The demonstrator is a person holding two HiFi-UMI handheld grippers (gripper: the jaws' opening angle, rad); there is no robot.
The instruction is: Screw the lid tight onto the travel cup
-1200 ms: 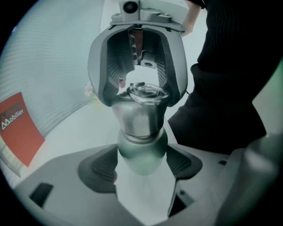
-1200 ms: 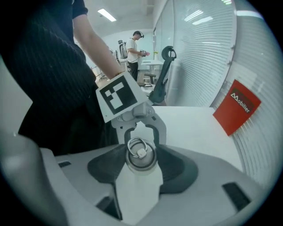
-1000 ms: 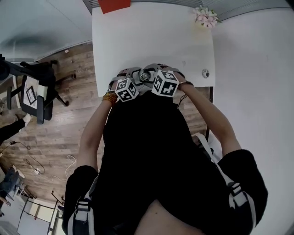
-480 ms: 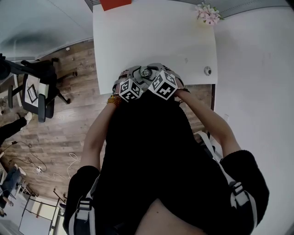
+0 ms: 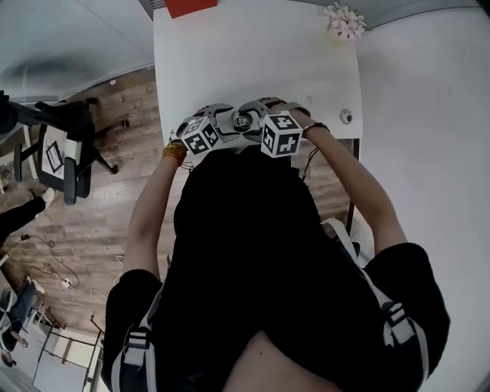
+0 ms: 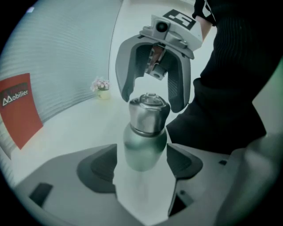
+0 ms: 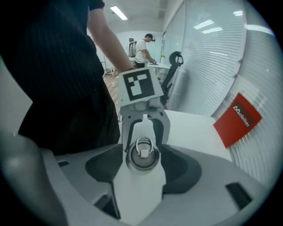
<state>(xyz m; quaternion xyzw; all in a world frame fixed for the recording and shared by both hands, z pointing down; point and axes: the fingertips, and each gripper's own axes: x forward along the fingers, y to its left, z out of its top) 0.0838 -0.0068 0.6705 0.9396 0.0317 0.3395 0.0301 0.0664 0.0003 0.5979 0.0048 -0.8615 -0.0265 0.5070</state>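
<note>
The travel cup (image 5: 243, 121) stands near the front edge of the white table (image 5: 253, 53), its frosted green body (image 6: 143, 148) under a steel lid (image 7: 142, 155) with a ring handle. My left gripper (image 6: 142, 161) is shut on the body, and its pads lie close against both sides. From above, my right gripper (image 7: 143, 165) straddles the lid (image 6: 149, 112). Its jaws have just been opening, and a thin gap shows on each side of the lid. In the head view the left gripper (image 5: 228, 124) and the right gripper (image 5: 256, 124) meet at the cup.
A red sign (image 5: 190, 8) stands at the table's far edge and a small pot of flowers (image 5: 343, 23) at its far right corner. A small round fitting (image 5: 346, 116) sits near the right edge. An office chair (image 5: 65, 145) stands on the wooden floor to the left.
The right gripper's marker cube has rolled, and the two cubes now stand further apart. Both grippers remain at the cup near the table's front edge.
</note>
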